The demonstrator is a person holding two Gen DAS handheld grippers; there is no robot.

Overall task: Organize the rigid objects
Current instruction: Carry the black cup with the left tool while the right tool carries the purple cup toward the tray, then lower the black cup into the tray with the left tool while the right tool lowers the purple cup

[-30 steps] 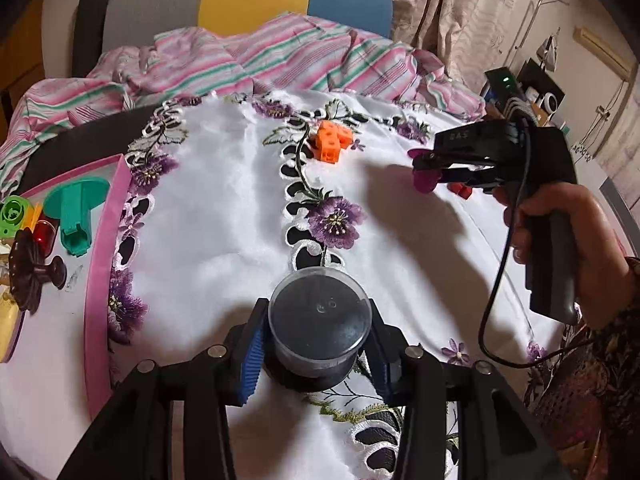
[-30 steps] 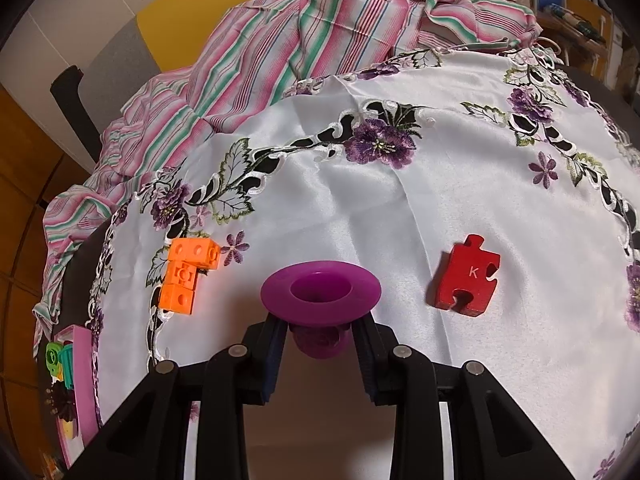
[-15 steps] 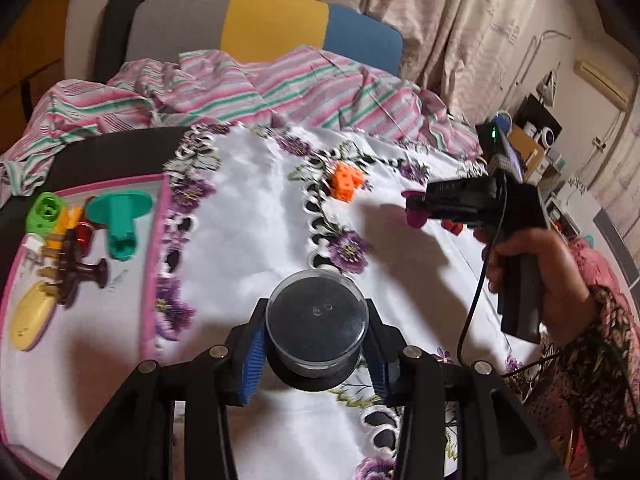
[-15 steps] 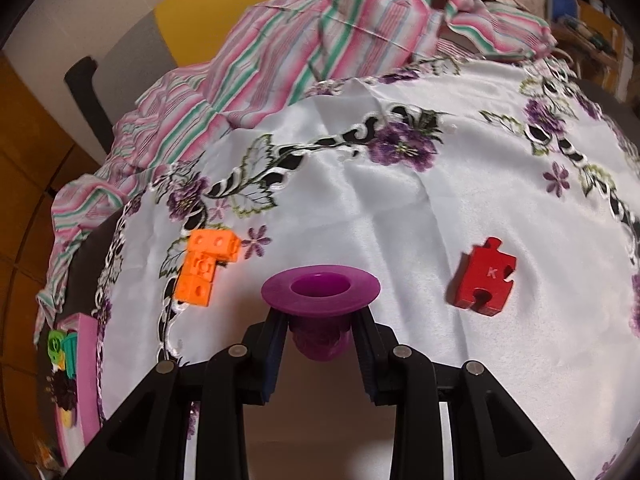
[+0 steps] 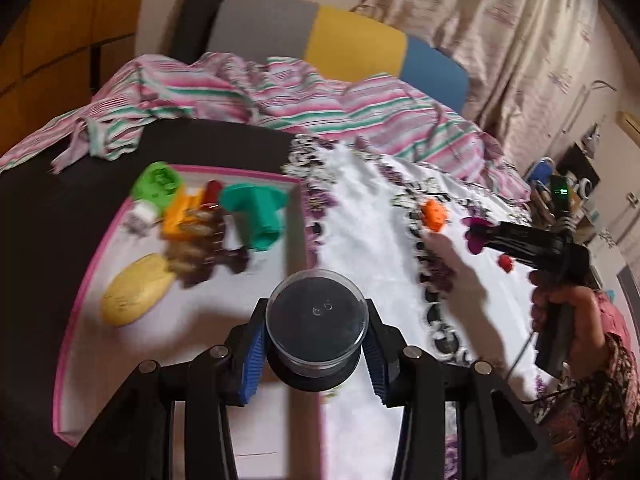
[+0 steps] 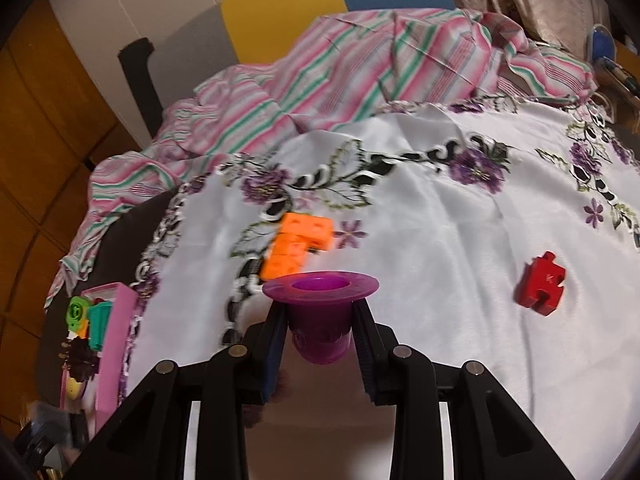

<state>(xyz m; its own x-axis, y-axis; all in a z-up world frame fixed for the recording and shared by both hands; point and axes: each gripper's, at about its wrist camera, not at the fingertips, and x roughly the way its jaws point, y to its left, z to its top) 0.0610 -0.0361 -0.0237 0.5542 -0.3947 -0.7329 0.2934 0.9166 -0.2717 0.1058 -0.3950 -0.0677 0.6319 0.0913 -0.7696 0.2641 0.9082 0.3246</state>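
Note:
My left gripper (image 5: 316, 344) is shut on a round black container with a clear lid (image 5: 317, 322), held above the right edge of the pink-rimmed tray (image 5: 70, 320). The tray holds a teal piece (image 5: 256, 212), a green piece (image 5: 158, 182), an orange piece (image 5: 180, 212), a dark brown piece (image 5: 200, 248) and a yellow oval (image 5: 134, 288). My right gripper (image 6: 320, 328) is shut on a purple flanged cup (image 6: 320, 312), above the white cloth. An orange block (image 6: 298, 246) and a red puzzle piece (image 6: 540, 288) lie on the cloth.
A white embroidered tablecloth (image 6: 420, 240) covers the table. A striped pink and green fabric (image 5: 280, 100) is bunched at the far edge before a multicoloured chair back (image 5: 320, 36). The tray also shows in the right wrist view (image 6: 116, 340) at the left.
My left gripper has swung left with the black container, from above the cloth to above the tray's edge. My right gripper has moved left with the purple cup, nearer the orange block.

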